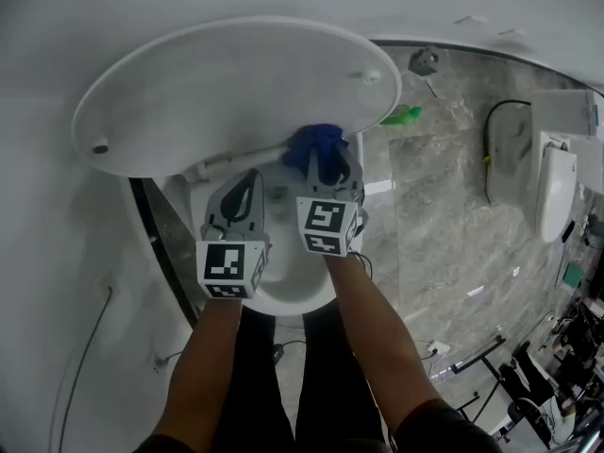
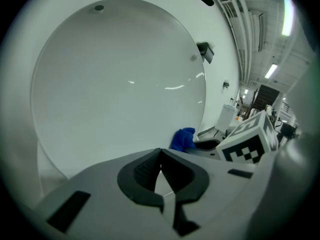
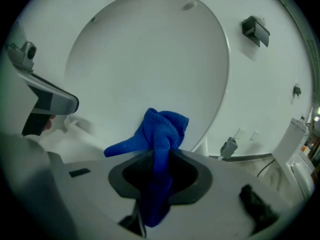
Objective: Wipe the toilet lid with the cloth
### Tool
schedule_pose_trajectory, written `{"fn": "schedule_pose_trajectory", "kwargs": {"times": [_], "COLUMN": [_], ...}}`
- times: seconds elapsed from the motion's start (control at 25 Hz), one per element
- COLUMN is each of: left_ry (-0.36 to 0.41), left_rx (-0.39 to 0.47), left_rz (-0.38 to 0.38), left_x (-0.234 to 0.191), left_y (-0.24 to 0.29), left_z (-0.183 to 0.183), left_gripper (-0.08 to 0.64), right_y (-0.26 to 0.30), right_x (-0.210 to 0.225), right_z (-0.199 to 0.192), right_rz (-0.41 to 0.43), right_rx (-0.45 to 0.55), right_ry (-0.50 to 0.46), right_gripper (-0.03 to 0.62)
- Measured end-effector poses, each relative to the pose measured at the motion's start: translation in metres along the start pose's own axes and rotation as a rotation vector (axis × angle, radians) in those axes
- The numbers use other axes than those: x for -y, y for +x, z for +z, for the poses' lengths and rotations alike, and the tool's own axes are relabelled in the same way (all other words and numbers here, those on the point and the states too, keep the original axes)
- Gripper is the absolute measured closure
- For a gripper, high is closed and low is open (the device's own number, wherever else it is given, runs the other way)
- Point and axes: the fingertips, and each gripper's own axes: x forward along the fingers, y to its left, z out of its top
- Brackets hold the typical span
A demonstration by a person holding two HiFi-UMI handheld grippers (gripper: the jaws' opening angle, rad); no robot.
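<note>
The white toilet lid (image 1: pixel 236 92) stands raised and fills the left gripper view (image 2: pixel 115 84) and the right gripper view (image 3: pixel 150 59). A blue cloth (image 1: pixel 319 146) is bunched at the lid's lower right edge, with my right gripper (image 1: pixel 326 170) shut on it; in its own view the cloth (image 3: pixel 160 134) hangs out of the closed jaws against the lid's lower part. My left gripper (image 1: pixel 247 189) is shut with nothing in it (image 2: pixel 160 156), just left of the right one, over the bowl. From the left gripper view the cloth (image 2: pixel 182 138) shows at the right.
The toilet bowl (image 1: pixel 293 286) lies below both grippers. A marble floor (image 1: pixel 453 215) spreads to the right, with a green object (image 1: pixel 404 115), a second toilet (image 1: pixel 557 182) and cables. A grey wall fitting (image 3: pixel 255 31) sits right of the lid.
</note>
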Motion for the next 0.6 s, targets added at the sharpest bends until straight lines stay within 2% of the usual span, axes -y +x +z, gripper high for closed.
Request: {"fn": "schedule_pose_trajectory", "kwargs": {"times": [0.08, 0.16, 0.28, 0.36, 0.52, 0.6], "left_ry": [0.001, -0.006, -0.004, 0.042, 0.172, 0.218], "left_rx": [0.009, 0.045, 0.172, 0.262, 0.372, 0.411], "left_rz": [-0.006, -0.025, -0.083, -0.093, 0.004, 0.043], "left_x": [0.001, 0.002, 0.001, -0.007, -0.047, -0.067], "left_y": [-0.003, -0.012, -0.043, -0.073, -0.127, -0.149], "left_z": [0.005, 0.014, 0.052, 0.087, 0.148, 0.177], "left_gripper": [0.549, 0.549, 0.549, 0.548, 0.545, 0.513], "right_y": [-0.004, -0.017, -0.051, -0.071, -0.097, -0.107], "right_x": [-0.002, -0.007, -0.019, -0.028, -0.047, -0.06], "right_z": [0.004, 0.018, 0.046, 0.06, 0.096, 0.115], "right_rz": [0.009, 0.043, 0.11, 0.132, 0.142, 0.159], "right_rx": [0.011, 0.064, 0.185, 0.251, 0.347, 0.395], "right_ry": [0.018, 0.031, 0.04, 0.067, 0.188, 0.195], "right_gripper": [0.508, 0.508, 0.508, 0.508, 0.508, 0.508]}}
